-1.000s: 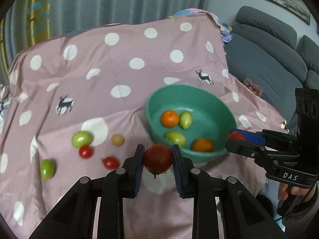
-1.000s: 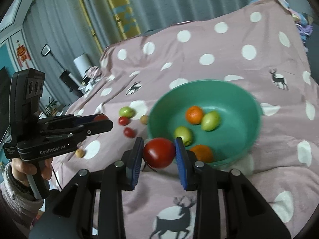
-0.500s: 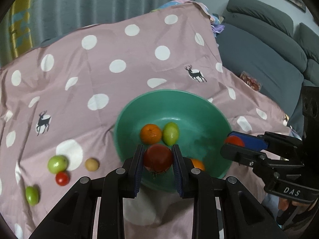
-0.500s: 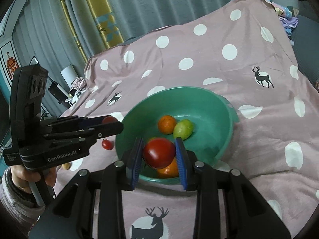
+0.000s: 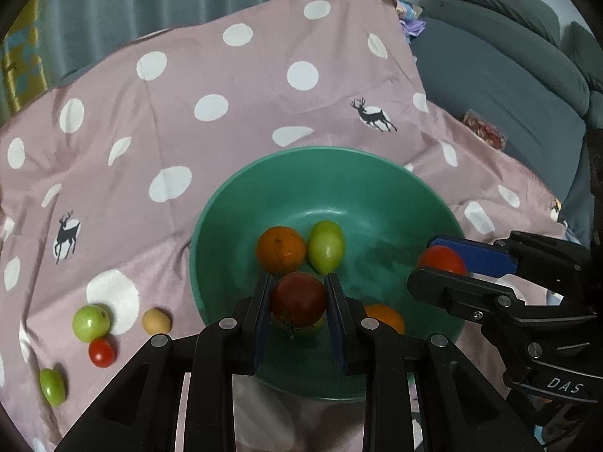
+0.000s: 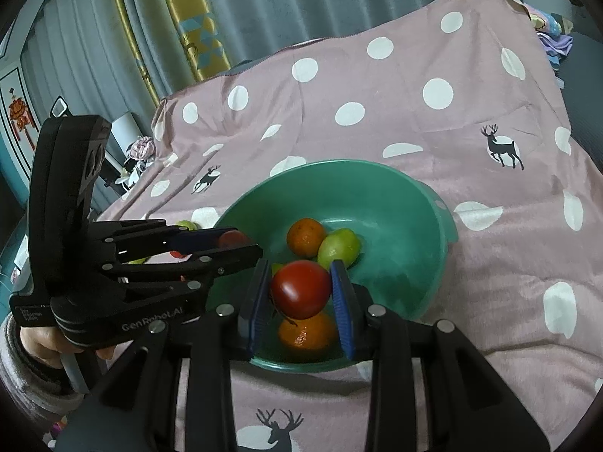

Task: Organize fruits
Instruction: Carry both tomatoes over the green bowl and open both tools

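Note:
A green bowl (image 5: pixel 377 173) (image 6: pixel 414 203) sits on the pink dotted cloth and holds two oranges (image 5: pixel 280 249) (image 6: pixel 307 333) and green fruits (image 5: pixel 326 245) (image 6: pixel 339 248). My left gripper (image 5: pixel 299 303) is shut on a dark red tomato (image 5: pixel 299 297) over the bowl's near side. My right gripper (image 6: pixel 301 293) is shut on a bright red tomato (image 6: pixel 300 289) above the bowl's near rim. Each gripper shows in the other's view, the right one (image 5: pixel 444 263) at the bowl's right rim, the left one (image 6: pixel 233 243) at its left rim.
Loose fruit lies on the cloth left of the bowl: two green fruits (image 5: pixel 90 322) (image 5: pixel 52 386), a small red tomato (image 5: pixel 101 352) and a tan one (image 5: pixel 155 321). A grey sofa (image 5: pixel 508 75) stands at the right. Curtains (image 6: pixel 264 11) hang behind.
Both grippers have moved forward with their tomatoes, from before the bowl's rim to over the bowl. The left gripper has swung right, away from the loose fruit.

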Tool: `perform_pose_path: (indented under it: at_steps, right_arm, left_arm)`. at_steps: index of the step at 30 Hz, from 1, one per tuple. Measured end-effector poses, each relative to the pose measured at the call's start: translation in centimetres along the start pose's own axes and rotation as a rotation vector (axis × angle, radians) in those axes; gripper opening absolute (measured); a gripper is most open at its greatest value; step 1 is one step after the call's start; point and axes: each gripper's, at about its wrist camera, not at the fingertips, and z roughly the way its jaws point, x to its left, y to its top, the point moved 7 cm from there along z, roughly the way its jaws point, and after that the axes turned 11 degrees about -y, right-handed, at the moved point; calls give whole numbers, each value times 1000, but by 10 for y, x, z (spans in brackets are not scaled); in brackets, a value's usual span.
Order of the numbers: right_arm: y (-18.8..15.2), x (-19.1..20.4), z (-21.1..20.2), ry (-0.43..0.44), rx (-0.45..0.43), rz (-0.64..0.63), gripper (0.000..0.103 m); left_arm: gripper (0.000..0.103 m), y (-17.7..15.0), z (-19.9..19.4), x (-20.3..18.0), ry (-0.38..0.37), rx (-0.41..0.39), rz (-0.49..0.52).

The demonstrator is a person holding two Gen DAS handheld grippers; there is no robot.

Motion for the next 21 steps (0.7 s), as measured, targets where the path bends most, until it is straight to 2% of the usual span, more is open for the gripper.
perform_pose_path:
  at_steps: [11, 13, 16, 18, 21]
  right_arm:
    - [-2, -7, 6, -5, 21, 23, 35]
    - [-3, -8, 5, -5, 21, 30, 40]
    - [-3, -9, 3, -5, 18, 45, 44]
    - [-3, -11, 0, -5, 8, 59, 46]
    - [-3, -16, -9, -4, -17, 87, 46]
  left_arm:
    - [28, -2, 6, -4, 16, 18, 26]
    - [28, -3, 6, -5, 17, 21, 31]
    - [46, -5, 4, -6, 16, 18, 31]
    - [65, -6, 0, -5, 24, 6, 29]
    - [67, -7, -11, -7, 15, -27, 23]
